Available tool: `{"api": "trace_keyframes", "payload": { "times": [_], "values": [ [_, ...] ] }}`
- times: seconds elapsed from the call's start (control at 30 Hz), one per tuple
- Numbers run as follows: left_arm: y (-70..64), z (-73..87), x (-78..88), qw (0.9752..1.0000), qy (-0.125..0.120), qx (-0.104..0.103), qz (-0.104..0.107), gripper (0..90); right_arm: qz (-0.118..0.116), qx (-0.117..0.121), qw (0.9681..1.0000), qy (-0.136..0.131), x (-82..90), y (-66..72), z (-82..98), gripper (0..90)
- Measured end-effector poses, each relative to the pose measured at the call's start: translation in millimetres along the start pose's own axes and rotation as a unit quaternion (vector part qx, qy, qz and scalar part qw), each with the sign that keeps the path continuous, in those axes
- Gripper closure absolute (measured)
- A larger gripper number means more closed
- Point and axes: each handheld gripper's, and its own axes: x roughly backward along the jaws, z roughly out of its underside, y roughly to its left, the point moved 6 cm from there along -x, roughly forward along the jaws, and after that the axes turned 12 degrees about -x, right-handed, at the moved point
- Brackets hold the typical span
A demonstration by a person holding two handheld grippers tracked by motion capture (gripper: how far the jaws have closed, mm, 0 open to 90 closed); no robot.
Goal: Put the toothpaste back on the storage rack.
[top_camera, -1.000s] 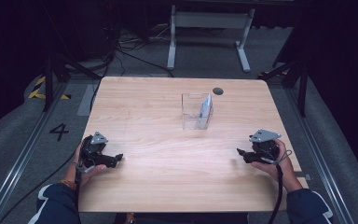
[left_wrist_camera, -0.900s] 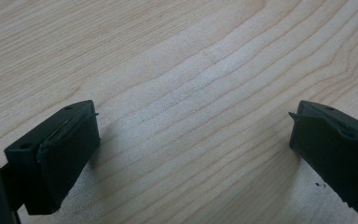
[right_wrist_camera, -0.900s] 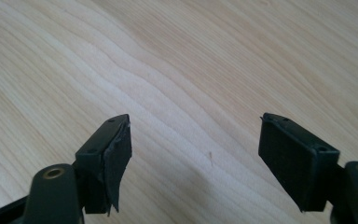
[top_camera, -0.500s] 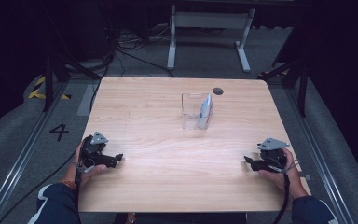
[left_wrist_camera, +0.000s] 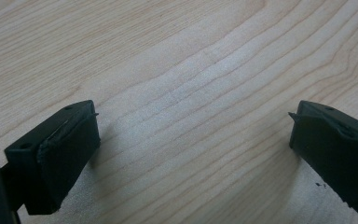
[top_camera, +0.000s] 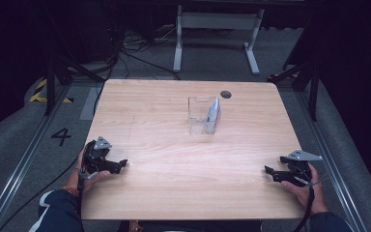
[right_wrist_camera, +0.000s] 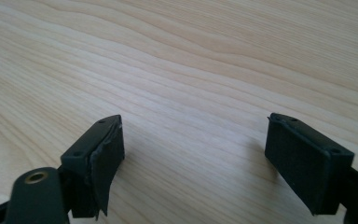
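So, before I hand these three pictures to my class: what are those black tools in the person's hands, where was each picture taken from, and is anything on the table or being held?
A person sits at a wooden table and holds a hand-operated gripper in each hand: a tool with two black jaws that pinch things. The wide picture comes from a fixed camera above the person, looking down on the table. There the left gripper is at the left edge and the right gripper near the right edge. The two close-ups come from small cameras riding on the grippers, each looking along its own jaws at bare wood. In both, the jaws stand apart with nothing between them; the right gripper's jaws have just been opening. The table carries a clear plastic container near the far middle, with a thin pale thing leaning inside it that I cannot identify. Nothing is held.
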Motion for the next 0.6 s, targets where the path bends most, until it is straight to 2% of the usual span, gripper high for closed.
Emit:
{"api": "trace_keyframes", "payload": {
  "times": [0.13, 0.6],
  "values": [
    [-0.2, 0.1, 0.1, 1.0000, -0.001, 0.003, 0.000, 1.9, 0.012, -0.016, 0.9998, -0.003, 5.6, -7.8, 3.4, 20.6],
    [-0.5, 0.4, 0.2, 1.0000, 0.002, 0.006, -0.003, 1.5, 0.010, -0.013, 0.9999, -0.002, 7.7, -9.2, 5.1, 20.6]
  ]
}}
